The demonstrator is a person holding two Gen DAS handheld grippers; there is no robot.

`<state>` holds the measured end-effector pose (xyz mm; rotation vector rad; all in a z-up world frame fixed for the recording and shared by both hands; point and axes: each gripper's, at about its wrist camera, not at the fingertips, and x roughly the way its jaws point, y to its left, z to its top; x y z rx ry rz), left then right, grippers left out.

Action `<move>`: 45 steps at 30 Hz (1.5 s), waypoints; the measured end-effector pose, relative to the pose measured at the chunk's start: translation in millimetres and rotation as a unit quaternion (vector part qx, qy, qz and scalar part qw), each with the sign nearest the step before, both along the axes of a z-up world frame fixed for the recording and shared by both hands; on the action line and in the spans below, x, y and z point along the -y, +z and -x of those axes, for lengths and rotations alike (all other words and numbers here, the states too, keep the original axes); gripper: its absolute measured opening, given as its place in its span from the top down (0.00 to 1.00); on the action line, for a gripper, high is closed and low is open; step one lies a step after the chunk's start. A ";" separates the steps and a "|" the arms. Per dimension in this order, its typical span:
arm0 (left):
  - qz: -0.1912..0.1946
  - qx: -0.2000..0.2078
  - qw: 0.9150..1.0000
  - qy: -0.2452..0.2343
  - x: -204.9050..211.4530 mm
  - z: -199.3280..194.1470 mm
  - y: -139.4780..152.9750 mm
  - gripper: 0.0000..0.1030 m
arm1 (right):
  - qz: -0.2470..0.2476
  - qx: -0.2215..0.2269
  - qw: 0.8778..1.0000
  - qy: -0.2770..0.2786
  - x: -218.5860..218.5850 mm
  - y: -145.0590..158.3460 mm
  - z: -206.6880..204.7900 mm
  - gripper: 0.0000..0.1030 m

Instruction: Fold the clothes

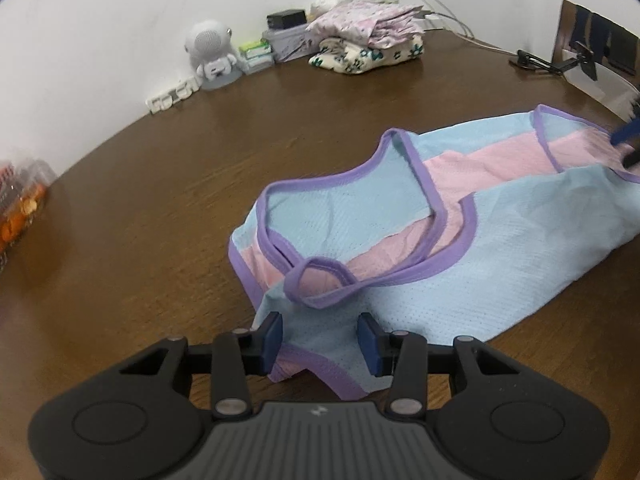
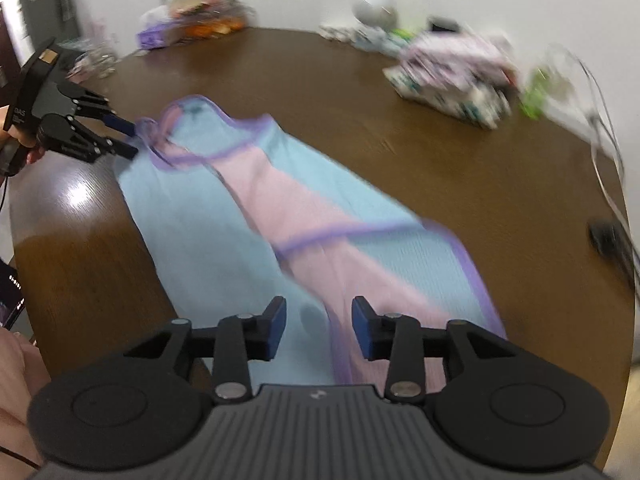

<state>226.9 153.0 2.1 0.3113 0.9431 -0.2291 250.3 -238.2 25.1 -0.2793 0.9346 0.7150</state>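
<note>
**Blue and pink top lying on the brown table**

Blue mesh cloth with purple edges, the top, is lying flat on the wooden table. The left gripper is hanging over 1 end of it, its 2 jaws apart with cloth lying between them, not squeezing. The right gripper is hanging over the other end, jaws apart too, nothing pinched. Folded clothes are sitting far ahead of the left gripper, by the wall.

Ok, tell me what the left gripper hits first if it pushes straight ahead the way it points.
Most likely the blue and pink garment: the left gripper is angled down with cloth already between its open fingers, the looped purple strap just ahead. Depth is uncertain.
</note>
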 end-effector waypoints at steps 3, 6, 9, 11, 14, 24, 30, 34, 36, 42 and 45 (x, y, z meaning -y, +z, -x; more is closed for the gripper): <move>0.020 -0.009 1.000 -0.002 -0.1 -2.3 -2.6 0.93 | -0.019 -0.023 0.999 -0.012 11.3 -15.5 0.1 0.63; 0.006 -0.009 1.000 0.002 4.7 1.4 -2.2 0.93 | -0.024 -0.031 0.999 0.008 7.5 -20.8 -3.9 0.75; 0.002 -0.012 1.000 0.011 5.3 4.6 -0.8 0.93 | -0.022 -0.036 0.999 0.031 2.1 -23.9 -9.0 1.00; 0.002 -0.013 1.000 0.024 3.5 6.1 1.1 0.93 | -0.022 -0.030 0.999 0.040 0.1 -21.8 -14.2 1.00; 0.007 -0.013 0.999 0.044 -1.2 7.9 2.2 0.92 | -0.031 -0.015 0.999 0.042 -3.0 -16.8 -23.2 1.00; 0.018 0.022 0.999 0.041 -12.0 4.4 22.6 0.69 | -0.067 -0.019 0.997 0.023 7.3 -21.5 -13.5 0.59; -0.016 0.013 0.999 0.028 -0.1 -22.9 5.7 0.78 | -0.061 -0.029 0.997 0.022 9.0 -32.7 -8.5 0.67; -0.041 0.005 0.999 0.020 8.4 -24.0 -5.4 0.90 | -0.052 -0.032 0.997 0.049 4.5 -32.1 -8.6 0.97; -0.049 0.006 0.999 0.018 10.4 -23.1 -7.1 0.90 | -0.030 -0.022 0.998 0.060 0.9 -28.4 -11.3 0.98; -0.048 0.008 0.998 0.027 11.5 -23.1 -9.4 0.90 | -0.023 -0.012 0.998 0.055 -2.6 -24.5 -30.9 0.98; -0.049 0.009 0.998 0.036 12.0 -20.8 -8.6 0.89 | -0.016 -0.015 0.998 0.054 -4.7 -33.2 -32.3 0.97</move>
